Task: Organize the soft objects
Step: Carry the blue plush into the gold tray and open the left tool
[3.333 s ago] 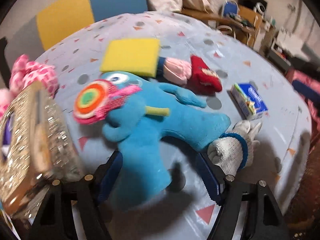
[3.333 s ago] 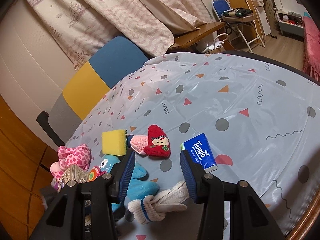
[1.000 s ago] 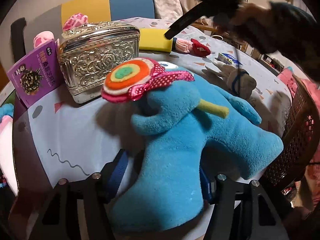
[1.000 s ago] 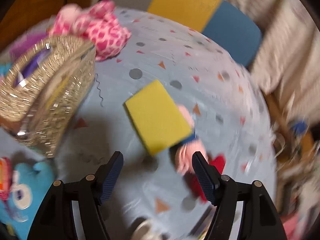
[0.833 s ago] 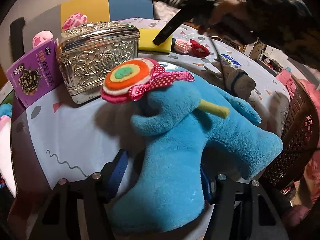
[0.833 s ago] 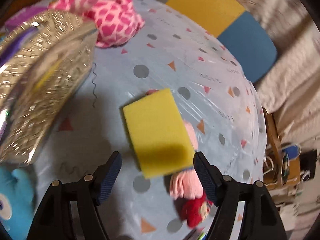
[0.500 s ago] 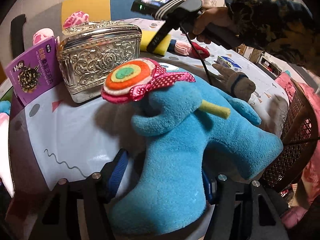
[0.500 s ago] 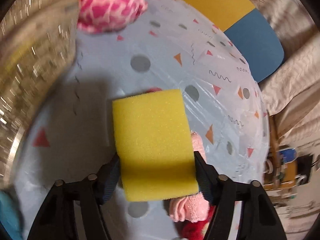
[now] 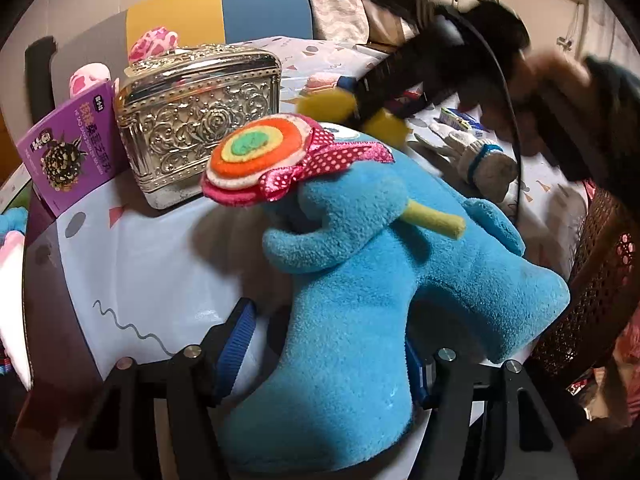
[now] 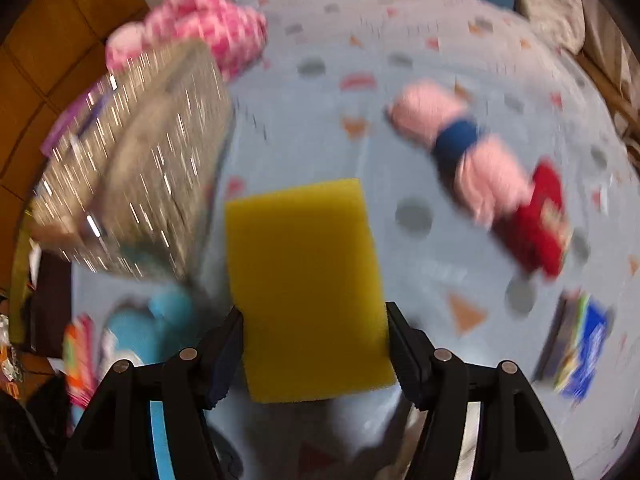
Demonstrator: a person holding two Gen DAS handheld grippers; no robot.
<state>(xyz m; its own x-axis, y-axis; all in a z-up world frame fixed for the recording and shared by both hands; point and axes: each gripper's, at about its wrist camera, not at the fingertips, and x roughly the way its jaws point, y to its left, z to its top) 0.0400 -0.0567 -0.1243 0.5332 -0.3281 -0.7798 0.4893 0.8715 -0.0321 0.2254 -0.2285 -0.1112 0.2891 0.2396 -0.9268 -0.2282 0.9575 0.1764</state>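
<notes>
A blue plush toy (image 9: 360,280) with a felt lollipop (image 9: 256,152) lies at the table's near edge, one leg between the blue pads of my left gripper (image 9: 328,344), which is shut on it. In the right wrist view a yellow sponge (image 10: 308,280) sits squeezed between the pads of my right gripper (image 10: 314,344), above the patterned tablecloth (image 10: 320,92). The left wrist view shows that sponge (image 9: 324,106) in the black gripper behind the plush's head, with a sleeved arm to the right. The blue plush (image 10: 148,328) shows blurred at lower left.
An ornate silver box (image 9: 200,120) and a purple book (image 9: 68,148) stand left of the plush, a pink plush (image 10: 192,28) behind them. A pink sock roll (image 10: 460,140), a red sock (image 10: 536,220), a tissue pack (image 10: 580,348) and a knit glove (image 9: 480,156) lie to the right. A dark mesh basket (image 9: 592,280) stands beyond the table's right edge.
My right gripper came down over the yellow sponge, closed on its sides and carried it away from the pink sock roll. The left gripper and the blue plush stayed put.
</notes>
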